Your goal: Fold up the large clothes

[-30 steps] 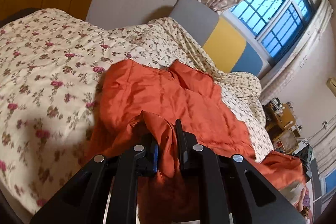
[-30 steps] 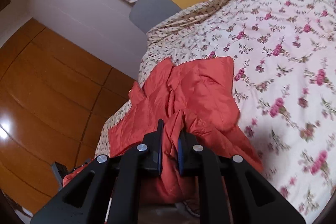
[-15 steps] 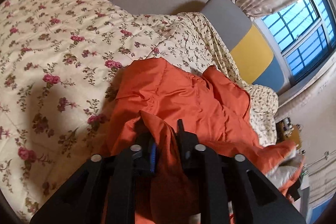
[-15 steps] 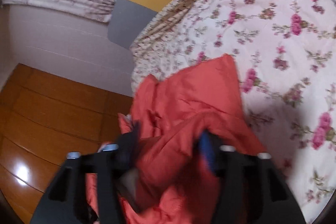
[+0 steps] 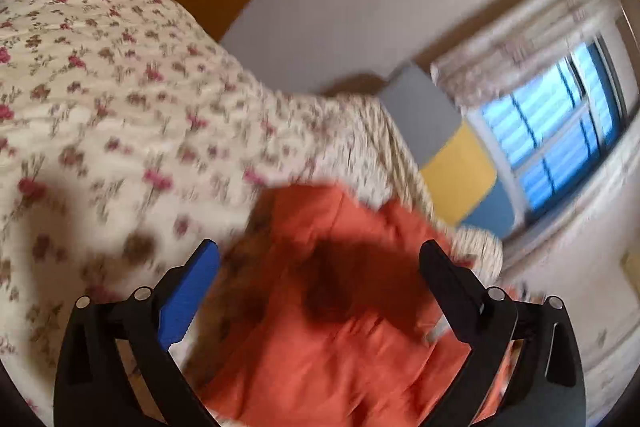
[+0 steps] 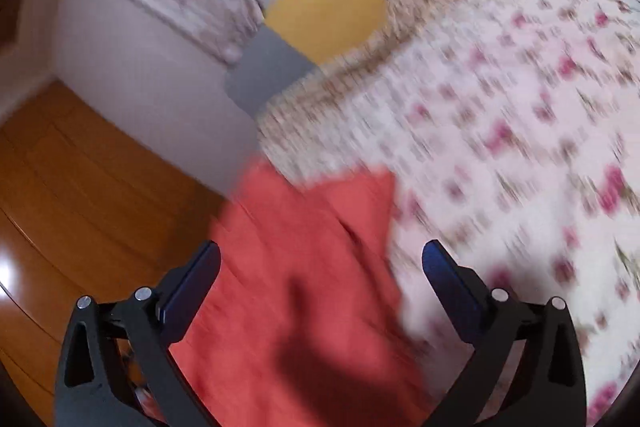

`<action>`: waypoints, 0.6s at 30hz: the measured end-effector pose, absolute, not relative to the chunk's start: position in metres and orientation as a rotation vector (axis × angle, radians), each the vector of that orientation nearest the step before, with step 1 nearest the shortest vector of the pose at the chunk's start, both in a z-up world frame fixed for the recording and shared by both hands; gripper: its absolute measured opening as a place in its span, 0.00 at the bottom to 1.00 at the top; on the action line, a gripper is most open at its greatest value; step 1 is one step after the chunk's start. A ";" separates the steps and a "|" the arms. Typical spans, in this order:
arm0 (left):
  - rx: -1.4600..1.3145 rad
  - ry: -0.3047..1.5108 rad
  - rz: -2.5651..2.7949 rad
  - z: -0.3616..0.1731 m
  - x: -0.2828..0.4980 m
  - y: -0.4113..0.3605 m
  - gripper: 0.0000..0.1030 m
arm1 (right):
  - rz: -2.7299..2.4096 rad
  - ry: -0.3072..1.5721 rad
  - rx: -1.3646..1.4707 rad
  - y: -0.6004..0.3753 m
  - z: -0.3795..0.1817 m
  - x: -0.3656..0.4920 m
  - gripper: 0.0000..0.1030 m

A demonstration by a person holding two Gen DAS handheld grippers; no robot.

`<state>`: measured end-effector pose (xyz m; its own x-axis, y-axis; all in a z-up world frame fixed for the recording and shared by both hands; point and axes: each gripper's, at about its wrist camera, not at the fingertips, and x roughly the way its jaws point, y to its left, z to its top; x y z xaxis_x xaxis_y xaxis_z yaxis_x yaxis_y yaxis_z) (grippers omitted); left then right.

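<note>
- An orange garment is seen lying crumpled on a bed with a flowered cover, near the edge of the bed.
- The left gripper is held above the garment, and its fingers are spread wide; the jaws have just been opening, and the cloth lies below them, not pressed by the pads.
- The right gripper is also shown with its fingers wide apart; its jaws have just been opening too, and the orange garment is seen between and under them, not gripped.
- In the right wrist view a wooden floor is seen beside the bed.
- A headboard of grey, yellow and blue panels is seen at the far end of the bed, below a window with curtains.
- Both views are blurred, so the folds of the garment cannot be told exactly.
</note>
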<state>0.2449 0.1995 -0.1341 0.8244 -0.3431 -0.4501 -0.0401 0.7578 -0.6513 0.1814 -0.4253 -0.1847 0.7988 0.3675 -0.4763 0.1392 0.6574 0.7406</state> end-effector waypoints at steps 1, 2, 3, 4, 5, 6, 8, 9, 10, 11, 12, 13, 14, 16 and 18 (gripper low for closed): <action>-0.675 0.608 -0.198 -0.144 0.239 0.195 0.96 | 0.141 0.689 0.839 -0.420 -0.191 0.180 0.98; -0.662 0.621 -0.210 -0.152 0.235 0.191 0.96 | 0.147 0.723 0.822 -0.414 -0.199 0.181 0.98; -0.649 0.648 -0.229 -0.162 0.231 0.185 0.96 | 0.172 0.748 0.802 -0.407 -0.205 0.184 0.98; -0.638 0.685 -0.252 -0.170 0.230 0.179 0.96 | 0.174 0.750 0.772 -0.403 -0.207 0.186 0.98; -0.627 0.709 -0.268 -0.175 0.232 0.175 0.96 | 0.182 0.742 0.736 -0.399 -0.206 0.187 0.98; -0.606 0.733 -0.292 -0.177 0.233 0.168 0.96 | 0.221 0.747 0.728 -0.393 -0.206 0.193 0.98; -0.533 0.744 -0.292 -0.177 0.236 0.157 0.97 | 0.252 0.777 0.722 -0.385 -0.208 0.207 0.98; -0.488 0.760 -0.287 -0.177 0.241 0.151 0.97 | 0.255 0.790 0.706 -0.381 -0.208 0.214 0.97; -0.464 0.782 -0.286 -0.179 0.248 0.147 0.97 | 0.257 0.794 0.703 -0.379 -0.209 0.218 0.96; -0.457 0.800 -0.286 -0.182 0.253 0.146 0.97 | 0.245 0.798 0.707 -0.378 -0.210 0.222 0.91; -0.451 0.833 -0.283 -0.186 0.261 0.144 0.97 | 0.237 0.800 0.722 -0.379 -0.211 0.225 0.81; -0.443 0.850 -0.274 -0.189 0.265 0.142 0.97 | 0.244 0.798 0.742 -0.380 -0.212 0.226 0.76; -0.426 0.852 -0.264 -0.190 0.267 0.140 0.96 | 0.249 0.794 0.770 -0.381 -0.214 0.226 0.67; -0.412 0.864 -0.270 -0.189 0.268 0.135 0.82 | 0.269 0.784 0.797 -0.382 -0.217 0.222 0.56; -0.420 0.878 -0.301 -0.186 0.265 0.130 0.66 | 0.290 0.769 0.808 -0.386 -0.215 0.214 0.46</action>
<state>0.2654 0.1296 -0.1864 0.6055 -0.4210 -0.6754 0.0829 0.8774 -0.4726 0.2138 -0.3860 -0.2154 0.6978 0.5078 -0.5052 0.0483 0.6703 0.7405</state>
